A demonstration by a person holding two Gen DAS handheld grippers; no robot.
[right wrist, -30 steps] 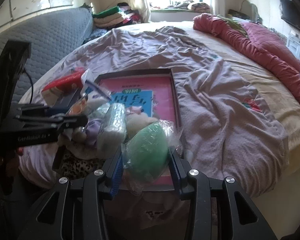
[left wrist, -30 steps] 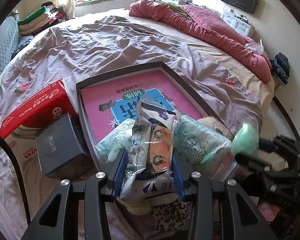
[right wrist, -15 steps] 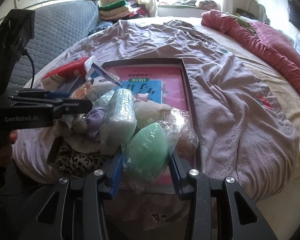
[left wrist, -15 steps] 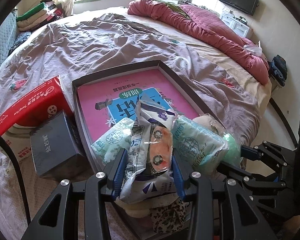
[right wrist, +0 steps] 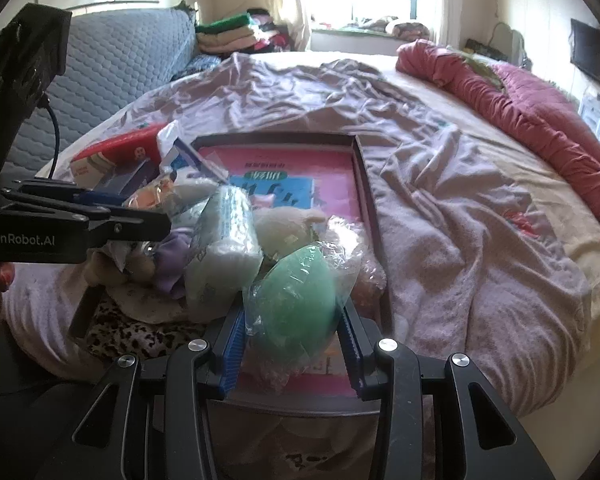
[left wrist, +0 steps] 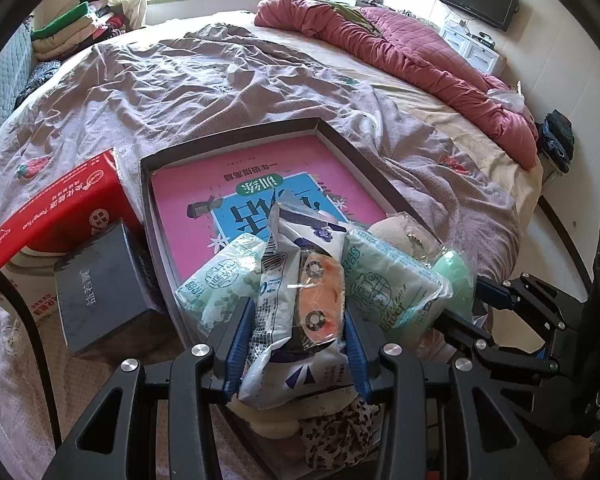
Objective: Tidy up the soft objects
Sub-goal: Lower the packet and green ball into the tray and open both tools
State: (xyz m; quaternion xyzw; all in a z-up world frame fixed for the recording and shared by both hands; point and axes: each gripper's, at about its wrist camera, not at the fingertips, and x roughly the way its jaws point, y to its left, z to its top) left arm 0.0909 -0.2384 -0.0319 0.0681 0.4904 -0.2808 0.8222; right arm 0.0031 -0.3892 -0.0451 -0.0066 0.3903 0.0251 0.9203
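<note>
We have the left tongs (left wrist: 296, 332) clamped on a white snack bag (left wrist: 292, 320) and the right tongs (right wrist: 292, 332) clamped on a green sponge in plastic (right wrist: 296, 300), both over the tray (left wrist: 228, 140) on the bed (left wrist: 220, 72). Tissue packs (left wrist: 388, 276) and other soft bits already piled at the tray's near end, these two not yet set down, so we judge it partway done
</note>
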